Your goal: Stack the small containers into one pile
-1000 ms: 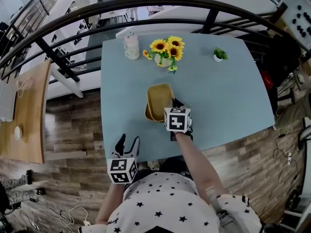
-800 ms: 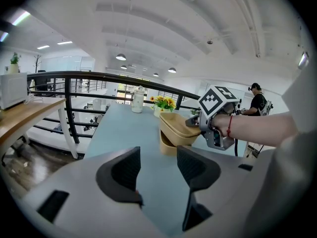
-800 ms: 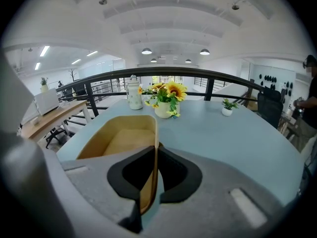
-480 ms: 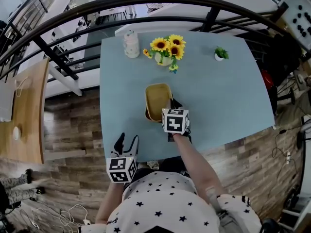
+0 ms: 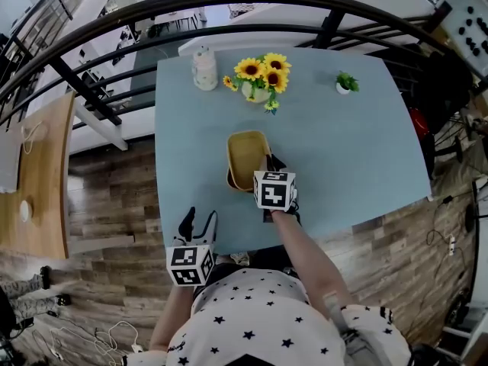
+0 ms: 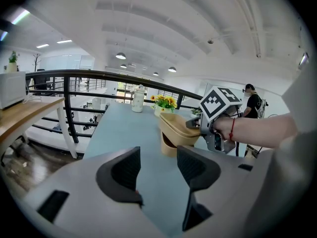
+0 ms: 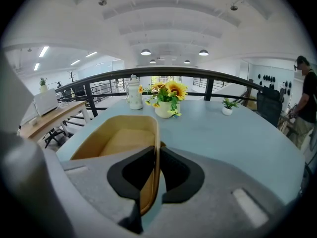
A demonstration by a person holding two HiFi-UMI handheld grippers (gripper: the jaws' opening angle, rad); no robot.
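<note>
the right gripper's [image 7: 157, 157] jaws are nearly together, pinched on the thin right-hand wall of a tan container [image 7: 121, 143], one pad inside the wall and one outside. this upper container is open side up and fills the left half of the right gripper view. from the left gripper view it sits tilted, its bottom dipping into the mouth of a second tan container [image 6: 170, 146] that stands on the tabletop [image 5: 343, 151] below it. whether it has settled all the way in cannot be told.

the left gripper's [image 6: 158, 165] jaws stand apart with nothing between them, only the pale blue tabletop showing through the gap. in the head view this gripper hangs at the near edge of the tabletop, left of the two containers and well apart from them.

the containers are near the middle of the tabletop, a little toward the person. farther back stand a vase of sunflowers [image 5: 259, 78], a white jar [image 5: 203, 69] to its left and a small potted plant [image 5: 345, 85] to its right, all well apart from the containers. a dark railing [image 5: 229, 6] curves behind the tabletop, and a wooden floor [image 5: 114, 197] shows on the left. a person in dark clothes [image 7: 308, 103] stands at the right edge of the right gripper view.
</note>
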